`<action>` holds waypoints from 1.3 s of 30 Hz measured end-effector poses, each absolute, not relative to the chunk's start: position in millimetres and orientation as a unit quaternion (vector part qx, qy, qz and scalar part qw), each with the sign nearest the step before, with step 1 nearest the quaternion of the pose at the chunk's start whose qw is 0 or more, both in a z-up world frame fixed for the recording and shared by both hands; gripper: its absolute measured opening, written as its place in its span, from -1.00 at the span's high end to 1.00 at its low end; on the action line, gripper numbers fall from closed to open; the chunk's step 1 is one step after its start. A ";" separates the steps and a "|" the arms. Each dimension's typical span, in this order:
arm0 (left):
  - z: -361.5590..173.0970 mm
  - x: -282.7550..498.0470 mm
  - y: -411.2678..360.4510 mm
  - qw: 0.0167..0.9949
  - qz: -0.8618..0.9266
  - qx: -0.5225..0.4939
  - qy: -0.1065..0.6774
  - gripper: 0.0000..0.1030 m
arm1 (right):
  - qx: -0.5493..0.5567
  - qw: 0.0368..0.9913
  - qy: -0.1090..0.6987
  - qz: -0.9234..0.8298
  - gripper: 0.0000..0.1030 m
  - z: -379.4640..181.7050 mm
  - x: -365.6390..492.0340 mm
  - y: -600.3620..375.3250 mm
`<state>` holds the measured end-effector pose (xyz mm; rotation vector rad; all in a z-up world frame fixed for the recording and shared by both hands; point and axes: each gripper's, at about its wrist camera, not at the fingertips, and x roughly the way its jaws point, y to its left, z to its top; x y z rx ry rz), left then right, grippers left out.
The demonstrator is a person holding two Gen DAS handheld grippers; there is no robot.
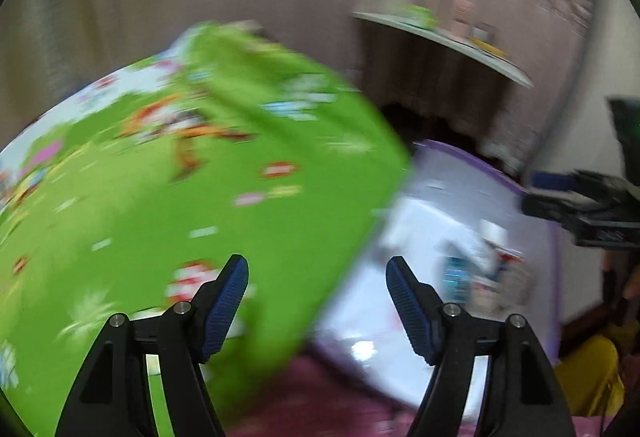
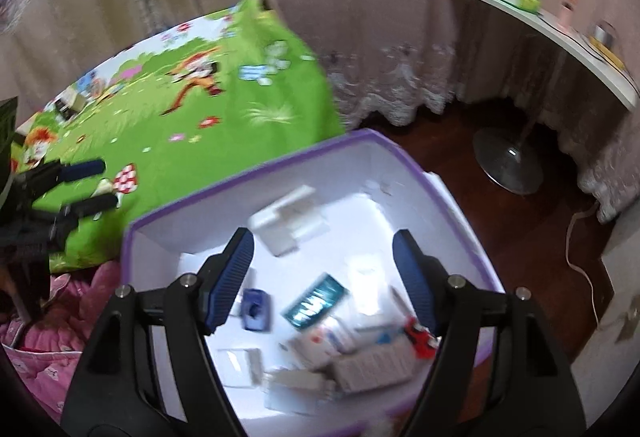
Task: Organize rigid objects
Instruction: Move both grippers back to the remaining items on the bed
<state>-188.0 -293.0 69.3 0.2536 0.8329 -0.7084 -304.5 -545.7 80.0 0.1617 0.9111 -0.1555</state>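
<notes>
A white storage box with a purple rim (image 2: 256,173) sits beside a bed. It holds several small items: a white block (image 2: 286,225), a teal packet (image 2: 316,301), a small blue piece (image 2: 255,311), a red piece (image 2: 418,337) and pale cartons (image 2: 372,365). My right gripper (image 2: 323,233) hangs open over the box with nothing between its fingers. My left gripper (image 1: 317,261) is open and empty too, over the edge of the green cartoon sheet (image 1: 200,197), with the box rim (image 1: 480,161) to its right. Each view shows the other gripper: the left gripper (image 2: 104,183) and the right gripper (image 1: 530,193). The left wrist view is blurred.
The green sheet (image 2: 200,117) covers the bed left of the box, with pink fabric (image 2: 48,349) below it. A curtain hangs behind. A white shelf (image 2: 560,37) with small things, a round stand base (image 2: 508,161) and a cable (image 2: 580,257) on the dark floor lie to the right.
</notes>
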 end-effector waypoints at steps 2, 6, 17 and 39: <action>72.1 -172.2 -256.0 0.864 -0.297 0.101 0.394 -0.40 | 0.060 0.893 0.443 -0.050 -0.46 82.0 -284.6 -525.4; 73.5 -145.9 -172.6 0.896 -0.205 0.079 0.385 -0.42 | 0.015 0.895 0.446 0.006 -0.48 87.3 -240.3 -470.9; 44.0 -85.7 17.0 0.912 -0.012 0.016 0.410 -0.44 | -0.106 0.863 0.469 0.155 -0.56 56.0 -137.8 -295.2; 6.1 -6.0 101.8 0.898 0.081 -0.050 0.430 -0.67 | -0.094 0.838 0.485 0.230 -0.59 -9.0 125.8 -96.3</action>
